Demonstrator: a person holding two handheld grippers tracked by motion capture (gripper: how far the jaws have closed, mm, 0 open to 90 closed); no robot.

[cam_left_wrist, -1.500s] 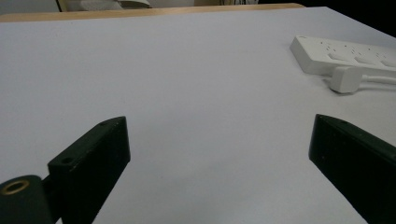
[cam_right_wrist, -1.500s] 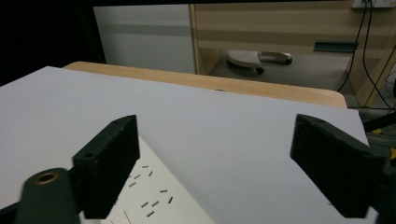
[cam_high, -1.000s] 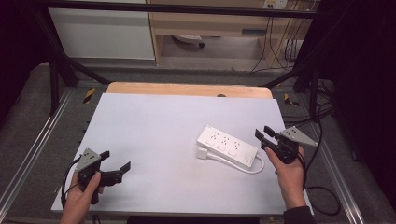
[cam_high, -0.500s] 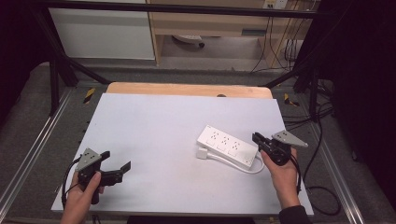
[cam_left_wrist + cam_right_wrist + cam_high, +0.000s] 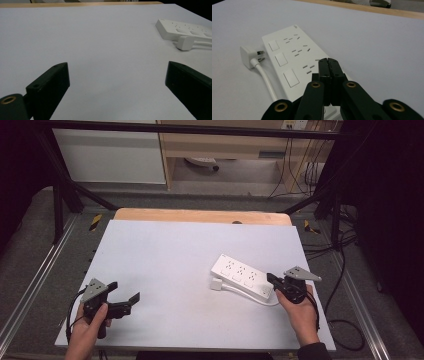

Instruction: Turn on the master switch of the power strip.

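A white power strip (image 5: 242,276) lies on the right half of the white table (image 5: 175,255), with its plug (image 5: 216,284) and white cable (image 5: 250,295) beside its near edge. My right gripper (image 5: 271,279) is shut, its joined jaws hovering over the strip's near end, just above the outlets (image 5: 309,67). The strip's three switches (image 5: 280,59) and the plug (image 5: 248,56) lie to the left in the right gripper view. My left gripper (image 5: 125,295) is open at the table's near left, nothing between its jaws. It faces the strip (image 5: 185,28) far off.
A wooden board edge (image 5: 200,215) runs along the table's far side. Metal frame rails (image 5: 30,290) flank the table, and black cables (image 5: 345,270) hang off the right side. A white cabinet (image 5: 110,155) stands beyond.
My right gripper has shut and moved left over the power strip's near end. The left gripper has stayed put, open.
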